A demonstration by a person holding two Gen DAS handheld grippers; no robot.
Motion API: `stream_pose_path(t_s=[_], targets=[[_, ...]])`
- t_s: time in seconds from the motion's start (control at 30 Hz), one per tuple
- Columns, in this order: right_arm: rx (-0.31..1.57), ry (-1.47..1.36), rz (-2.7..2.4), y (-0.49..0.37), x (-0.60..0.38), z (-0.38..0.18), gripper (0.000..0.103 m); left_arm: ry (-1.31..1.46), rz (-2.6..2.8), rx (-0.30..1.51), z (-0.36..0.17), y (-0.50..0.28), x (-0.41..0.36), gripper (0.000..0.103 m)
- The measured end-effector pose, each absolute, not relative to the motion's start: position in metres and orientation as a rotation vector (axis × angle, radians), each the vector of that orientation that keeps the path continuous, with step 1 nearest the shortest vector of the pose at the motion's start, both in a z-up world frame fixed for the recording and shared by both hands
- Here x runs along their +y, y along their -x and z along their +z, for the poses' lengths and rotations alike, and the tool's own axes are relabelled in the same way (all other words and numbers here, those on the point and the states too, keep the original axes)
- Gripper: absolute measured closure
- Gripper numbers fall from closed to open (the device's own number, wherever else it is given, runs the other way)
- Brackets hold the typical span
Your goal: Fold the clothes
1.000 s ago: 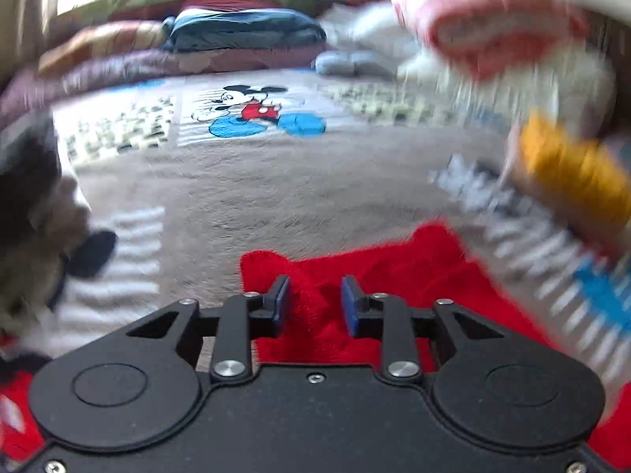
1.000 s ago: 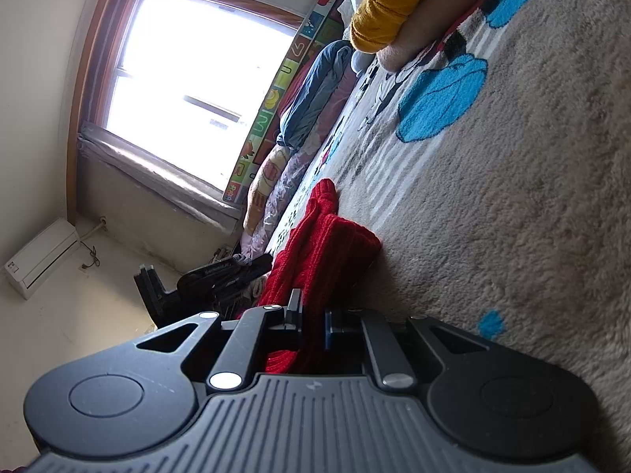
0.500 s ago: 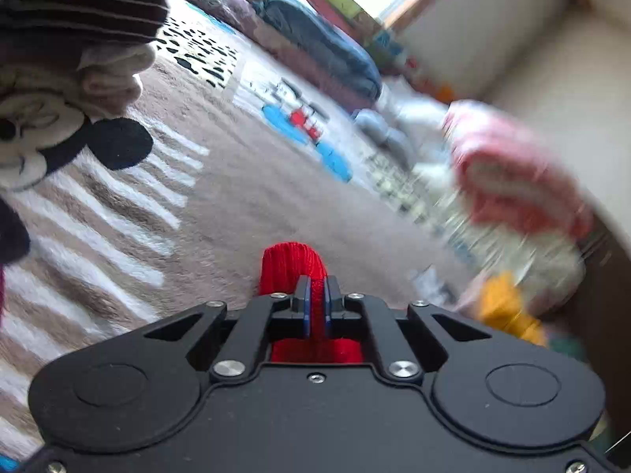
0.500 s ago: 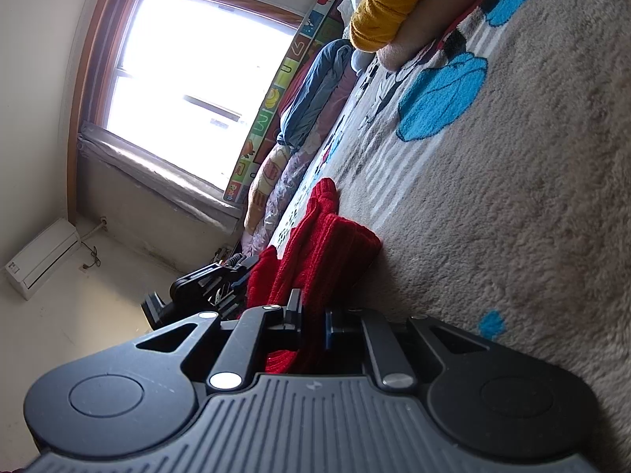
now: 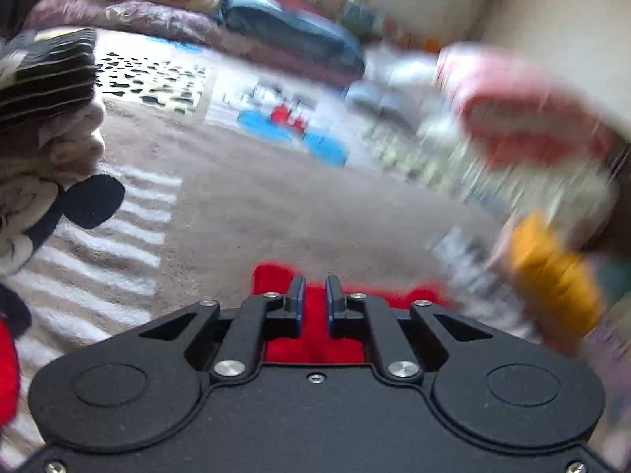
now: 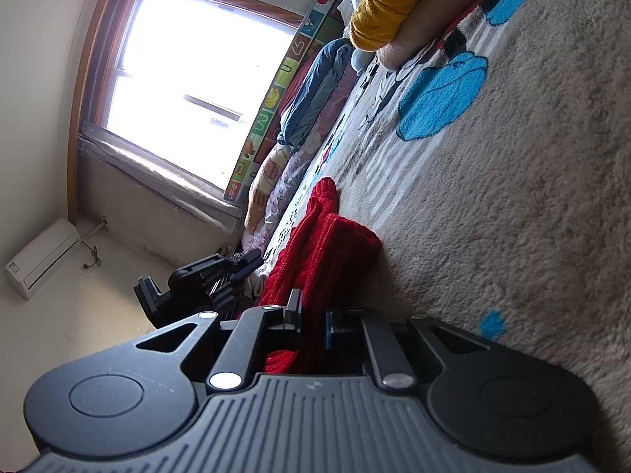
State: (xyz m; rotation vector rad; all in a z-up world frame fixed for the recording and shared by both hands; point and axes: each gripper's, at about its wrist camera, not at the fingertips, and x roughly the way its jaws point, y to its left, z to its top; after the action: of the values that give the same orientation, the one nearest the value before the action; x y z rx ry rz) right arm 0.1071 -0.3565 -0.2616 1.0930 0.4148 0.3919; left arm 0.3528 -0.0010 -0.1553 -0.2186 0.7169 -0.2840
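The right gripper (image 6: 311, 325) is pinching a bumpy red knitted sweater (image 6: 329, 244) lying on the fuzzy rug (image 6: 512, 197). The left gripper (image 5: 314, 301) is pinching its soft edge too.

Lying across a plush beige cartoon-print blanket (image 6: 512, 205): a red knit garment (image 6: 327, 244) near one edge, a mustard-yellow garment (image 6: 390, 4) towards a far corner, a striped dark pile (image 5: 43, 75) at the opposite edge, blue bedding (image 5: 288, 35) bunching along the window-side edge.
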Motion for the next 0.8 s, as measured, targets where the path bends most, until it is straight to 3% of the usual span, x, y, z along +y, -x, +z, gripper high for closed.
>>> stream_pose_path(t_s=[0.1, 0.2, 0.57, 0.8], targets=[[0.414, -1.091, 0.394, -0.108, -0.356, -0.262, 0.091, 0.094, -0.269, 0.743, -0.165, -0.357, -0.019, 0.096], [0.414, -1.091, 0.396, -0.108, -0.356, -0.262, 0.091, 0.144, -0.308, 0.677, -0.142, -0.335, -0.005, 0.096], [0.401, -1.097, 0.414, -0.107, -0.357, -0.261, 0.086, -0.016, -0.352, 0.562, -0.128, -0.146, 0.011, 0.096], [0.399, -1.122, 0.436, -0.108, -0.360, -0.261, 0.080, -0.005, -0.403, 0.537, -0.140, -0.080, 0.008, 0.096]])
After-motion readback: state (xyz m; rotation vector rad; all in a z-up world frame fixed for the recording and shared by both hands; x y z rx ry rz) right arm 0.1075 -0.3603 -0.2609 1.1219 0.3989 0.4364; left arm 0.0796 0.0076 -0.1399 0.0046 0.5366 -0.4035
